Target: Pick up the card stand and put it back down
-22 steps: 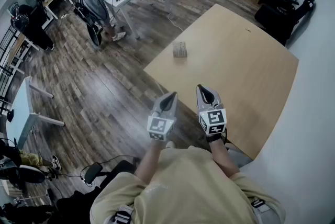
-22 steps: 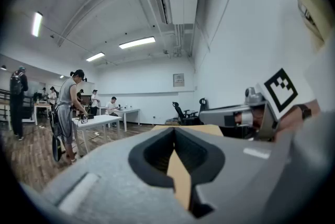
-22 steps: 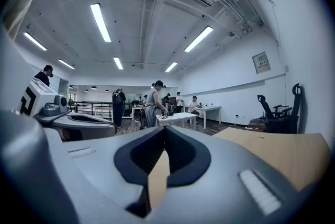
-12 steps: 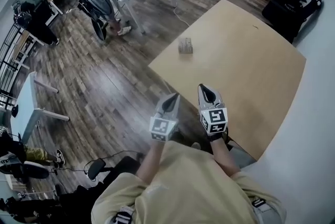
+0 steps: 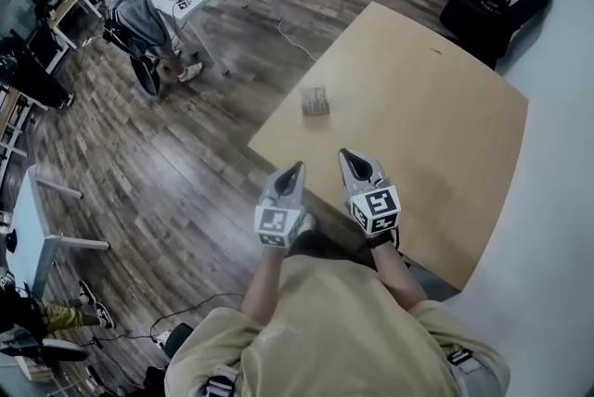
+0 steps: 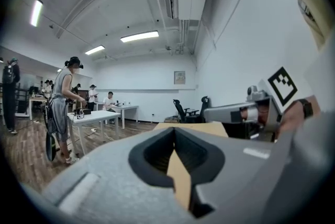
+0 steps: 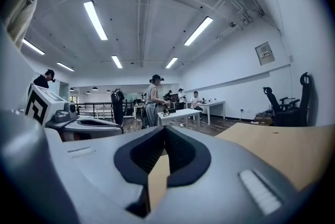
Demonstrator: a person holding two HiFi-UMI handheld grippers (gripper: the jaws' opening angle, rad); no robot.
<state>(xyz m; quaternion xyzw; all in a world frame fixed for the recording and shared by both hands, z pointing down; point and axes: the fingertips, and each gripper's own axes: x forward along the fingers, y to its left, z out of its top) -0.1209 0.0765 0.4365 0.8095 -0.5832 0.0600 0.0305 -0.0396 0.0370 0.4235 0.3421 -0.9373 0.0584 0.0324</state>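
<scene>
While card stand sits on table, we hold both grippers level.
Both clenched empty: left gripper and right gripper, well short of it.

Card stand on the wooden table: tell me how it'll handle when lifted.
The small grey card stand looks compact and blocky, so probably rigid and light. It sits near the edge of the light wooden table, so a push could slide it off.
</scene>
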